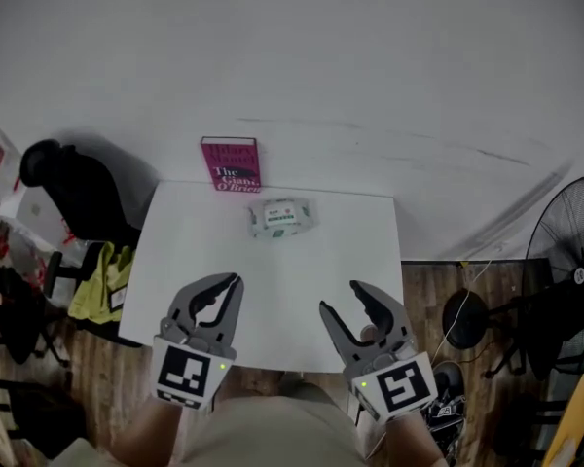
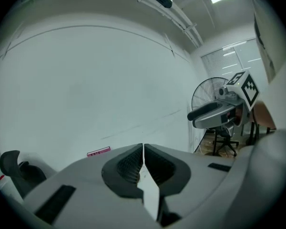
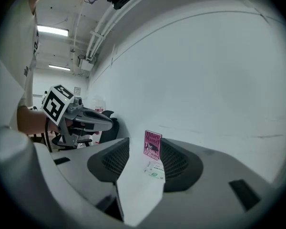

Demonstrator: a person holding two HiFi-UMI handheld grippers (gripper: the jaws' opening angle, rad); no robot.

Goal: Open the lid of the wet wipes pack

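Observation:
The wet wipes pack (image 1: 282, 217) is white with green print and lies flat near the far edge of the white table (image 1: 195, 261). Its lid looks closed. Between my right jaws it shows small and distant (image 3: 155, 170). My left gripper (image 1: 235, 282) hovers over the near left of the table, well short of the pack, with its jaws together and nothing in them (image 2: 143, 148). Over the near right part hovers my right gripper (image 1: 339, 297), its jaws apart and empty (image 3: 144, 149).
A pink book (image 1: 232, 164) stands against the white wall behind the pack. A black chair (image 1: 73, 188) and a yellow-green cloth (image 1: 102, 282) are left of the table. A floor fan (image 1: 569, 227) stands at the right on the wooden floor.

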